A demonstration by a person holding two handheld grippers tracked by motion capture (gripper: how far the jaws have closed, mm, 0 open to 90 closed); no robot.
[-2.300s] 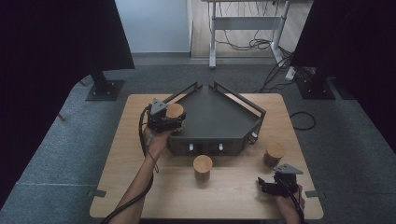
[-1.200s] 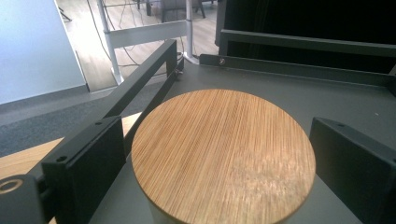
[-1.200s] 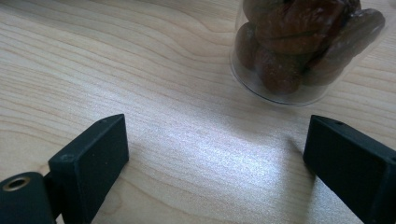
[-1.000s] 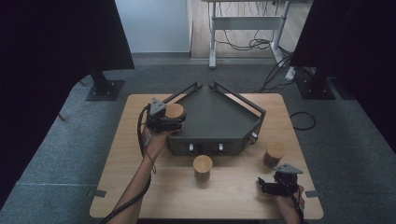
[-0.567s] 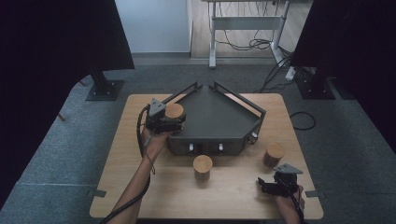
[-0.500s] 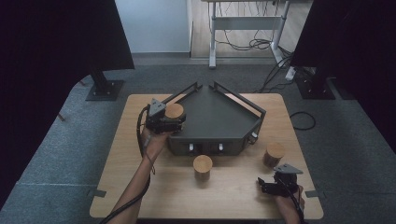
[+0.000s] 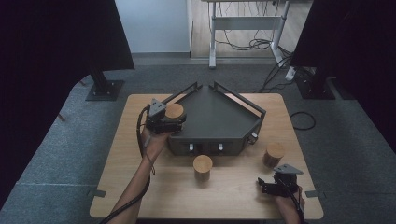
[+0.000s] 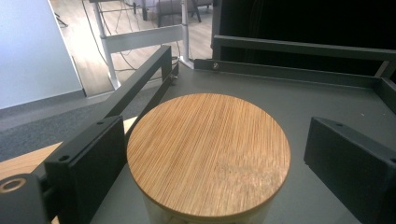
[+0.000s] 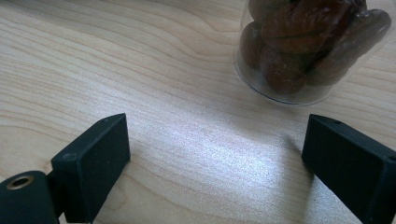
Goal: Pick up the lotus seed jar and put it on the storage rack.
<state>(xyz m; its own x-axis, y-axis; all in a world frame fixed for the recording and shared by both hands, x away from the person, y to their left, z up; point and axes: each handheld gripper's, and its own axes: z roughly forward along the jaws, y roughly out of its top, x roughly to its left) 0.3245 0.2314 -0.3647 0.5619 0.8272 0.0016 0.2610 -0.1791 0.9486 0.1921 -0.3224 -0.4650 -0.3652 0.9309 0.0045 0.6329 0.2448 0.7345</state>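
We see the jar [image 8: 208, 158] with its bamboo lid standing on the dark tray [image 8: 299, 100], at the tray's left corner by the rail. The left gripper [image 7: 173, 122] sits around it: its jaws stand wide on either side of the lid, the left one just beside the rim, the right one apart from it with a clear gap, so nothing is clamped. The tray itself sits at the far middle of the desk [image 7: 126, 154], a three-cornered grey thing with low rails.

Out from there, we find a second jar [image 7: 202, 167] on the desk just in front of the tray, and a third [image 7: 273, 154] off the tray's right corner. Down at the near right edge, the right gripper [image 7: 262, 185] lies low over the desk, pointing left. Its jaws have just been closing a little but stand wide apart, only bare wood between them. In the right gripper view, a clear jar [image 9: 308, 46] of brown fruit stands ahead of the jaws, well apart from them.
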